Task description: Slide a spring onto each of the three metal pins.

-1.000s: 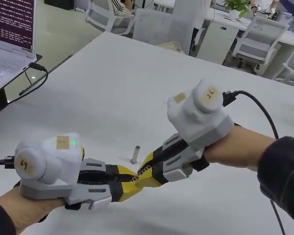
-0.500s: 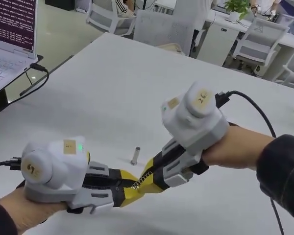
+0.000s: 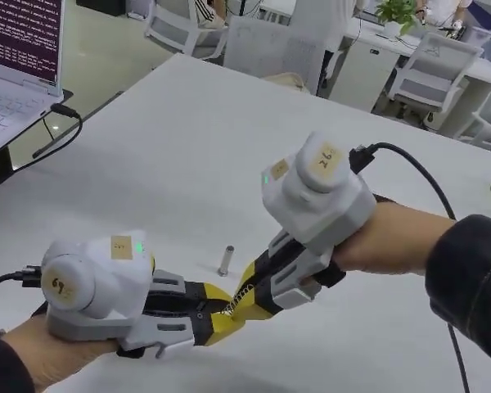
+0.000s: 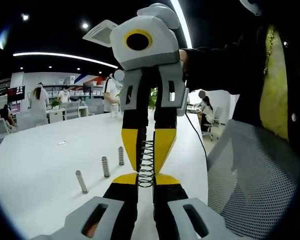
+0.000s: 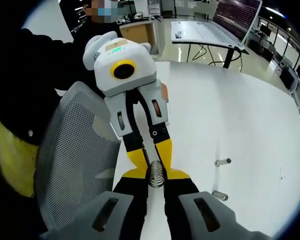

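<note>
A thin, silvery coil spring (image 3: 238, 298) with open, evenly spaced turns is held off the white surface (image 3: 188, 147), near its front edge, where the yellow jaw tips of the two grippers meet. The right gripper (image 3: 250, 291) is pinching it lengthwise, so the spring runs along the narrow gap between its jaws. The left gripper (image 3: 221, 315) has its jaws drawn in on the spring's other end. Just beyond the tips, a short metal pin (image 3: 226, 259) stands upright on the surface. In the left gripper view, three pins stand in a row to the left: the near pin (image 4: 81, 181) looks smooth, while the middle pin (image 4: 105, 167) and far pin (image 4: 121, 156) look ribbed with coils.
</note>
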`<state>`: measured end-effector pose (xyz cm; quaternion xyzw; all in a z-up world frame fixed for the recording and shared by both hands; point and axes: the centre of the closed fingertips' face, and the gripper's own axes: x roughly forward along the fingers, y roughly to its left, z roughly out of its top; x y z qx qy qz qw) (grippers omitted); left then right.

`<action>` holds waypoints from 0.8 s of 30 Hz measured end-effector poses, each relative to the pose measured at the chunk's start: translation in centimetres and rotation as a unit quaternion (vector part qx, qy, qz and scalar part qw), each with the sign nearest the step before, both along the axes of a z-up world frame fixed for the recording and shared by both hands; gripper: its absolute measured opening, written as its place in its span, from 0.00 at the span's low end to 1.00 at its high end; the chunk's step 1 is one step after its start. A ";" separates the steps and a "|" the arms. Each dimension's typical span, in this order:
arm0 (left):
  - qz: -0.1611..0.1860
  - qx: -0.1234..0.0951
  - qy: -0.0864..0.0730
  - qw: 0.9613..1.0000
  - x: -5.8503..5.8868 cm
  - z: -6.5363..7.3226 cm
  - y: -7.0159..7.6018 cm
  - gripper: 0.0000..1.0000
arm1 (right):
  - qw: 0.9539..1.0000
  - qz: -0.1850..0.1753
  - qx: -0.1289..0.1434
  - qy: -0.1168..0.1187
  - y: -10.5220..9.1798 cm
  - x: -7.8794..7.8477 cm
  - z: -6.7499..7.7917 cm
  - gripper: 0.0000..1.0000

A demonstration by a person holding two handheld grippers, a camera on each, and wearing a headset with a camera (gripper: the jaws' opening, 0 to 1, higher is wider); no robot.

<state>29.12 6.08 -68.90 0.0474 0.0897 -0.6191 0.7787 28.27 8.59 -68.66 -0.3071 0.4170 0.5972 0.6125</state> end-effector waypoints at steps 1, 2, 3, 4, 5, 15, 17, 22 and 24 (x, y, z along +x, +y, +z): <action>0.000 -0.001 0.001 1.000 0.0 0.0 0.0 0.03 | 1.000 0.000 -0.001 0.000 0.0 0.0 0.0 0.08; 0.000 -0.002 0.001 1.000 0.0 0.0 0.0 0.03 | 1.000 0.001 -0.002 0.000 0.1 0.0 0.0 0.08; 0.000 -0.003 0.001 1.000 0.0 0.0 0.0 0.03 | 1.000 0.002 -0.004 0.000 0.1 0.0 0.0 0.08; 0.000 -0.003 0.001 1.000 0.0 -0.1 -0.1 0.03 | 1.000 0.004 -0.007 0.000 0.1 0.0 0.0 0.08; 0.000 -0.003 0.001 1.000 0.0 -0.1 -0.2 0.03 | 1.000 0.004 -0.009 0.000 0.1 0.0 0.0 0.08; 0.006 -0.002 0.005 1.000 0.3 -0.2 -0.3 0.11 | 0.999 0.012 -0.034 0.000 -0.3 0.1 -0.3 0.08; 0.008 -0.003 0.003 1.000 0.3 -0.2 -0.2 0.14 | 0.999 0.014 -0.037 -0.002 -0.4 0.1 -0.4 0.08; 0.018 0.007 0.015 1.000 0.4 -0.8 0.4 0.26 | 0.999 0.013 -0.044 -0.003 -0.8 0.4 -0.6 0.08; 0.024 0.008 0.015 1.000 0.5 -1.0 0.7 0.30 | 0.999 0.013 -0.047 -0.005 -1.0 0.5 -0.6 0.08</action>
